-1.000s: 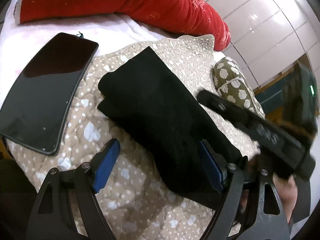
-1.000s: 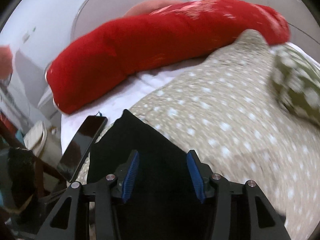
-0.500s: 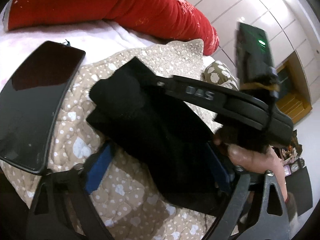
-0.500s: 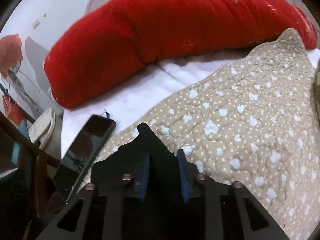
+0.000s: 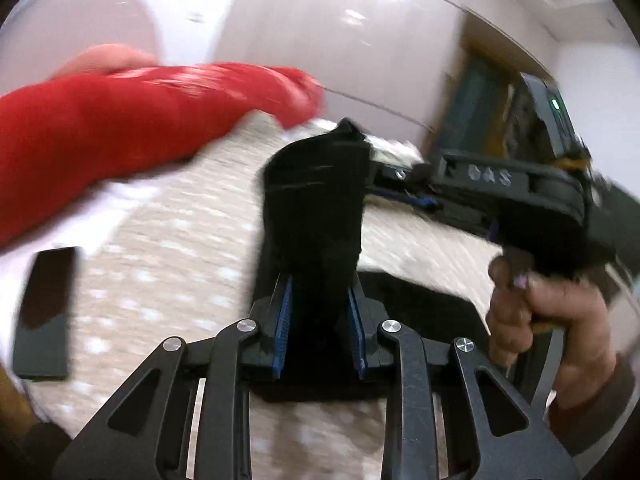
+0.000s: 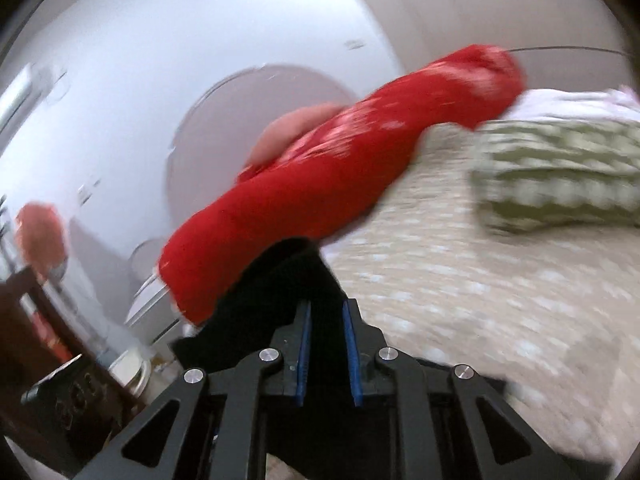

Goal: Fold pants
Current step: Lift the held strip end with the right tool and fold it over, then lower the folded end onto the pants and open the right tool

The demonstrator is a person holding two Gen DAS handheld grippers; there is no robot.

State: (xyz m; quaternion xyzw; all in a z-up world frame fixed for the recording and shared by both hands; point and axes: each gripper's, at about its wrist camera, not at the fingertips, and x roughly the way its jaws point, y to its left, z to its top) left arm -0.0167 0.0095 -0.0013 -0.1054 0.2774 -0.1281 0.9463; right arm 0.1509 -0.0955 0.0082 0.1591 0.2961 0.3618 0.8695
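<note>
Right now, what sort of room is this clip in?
Most likely a bedroom: a quilted dotted bedspread, a long red bolster pillow and a green patterned pillow lie behind the lifted black pants.

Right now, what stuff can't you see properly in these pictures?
- Black pants: in the left wrist view the lower part is hidden behind the left gripper; how neatly they are folded cannot be told.
- Right gripper: its jaws pinch dark cloth, but the pants hanging below are cut off by the frame.
- Phone: motion blur; screen unreadable.
- Red pillow and green pillow: patterns smeared by blur.
</note>
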